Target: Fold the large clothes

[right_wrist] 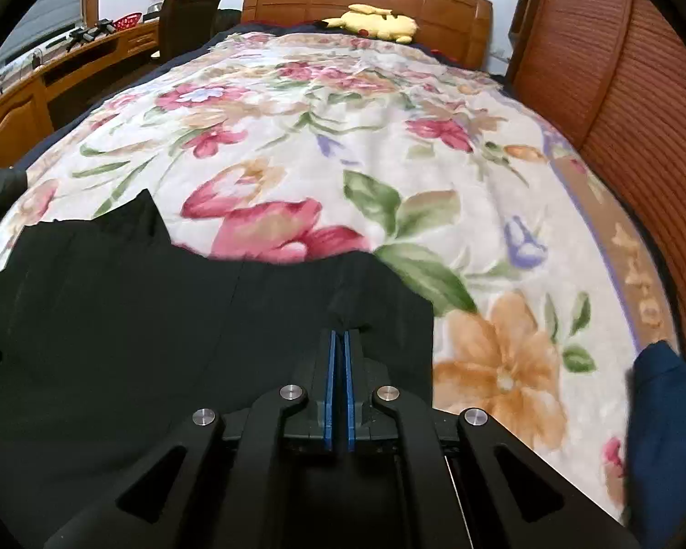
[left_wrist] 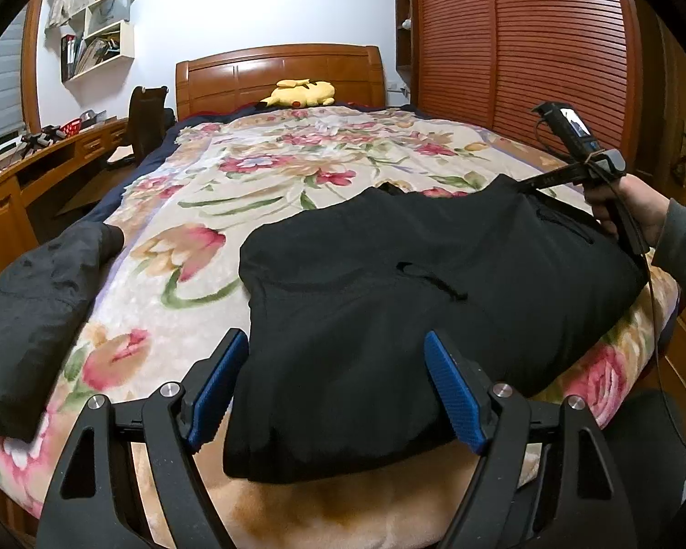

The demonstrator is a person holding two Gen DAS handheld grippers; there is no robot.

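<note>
A large black garment [left_wrist: 411,283] lies spread across the near end of the bed on a floral blanket [left_wrist: 251,183]. My left gripper [left_wrist: 334,336] is open at the garment's near hem. Its blue pads [left_wrist: 219,384] stand wide on either side of the cloth without squeezing it. The right gripper [left_wrist: 521,185], held by a hand [left_wrist: 631,201], meets the garment's far right corner. In the right wrist view the right gripper [right_wrist: 339,331] is shut, its blue pads pinching a puckered fold of the black garment [right_wrist: 160,320] at its edge.
A second dark jacket [left_wrist: 36,311] lies at the bed's left edge. A blue cloth [right_wrist: 663,421] sits at the right edge. A yellow plush toy [left_wrist: 299,91] rests by the wooden headboard [left_wrist: 279,68]. A slatted wardrobe [left_wrist: 526,45] stands to the right, and a desk [left_wrist: 45,155] with a chair [left_wrist: 146,123] to the left.
</note>
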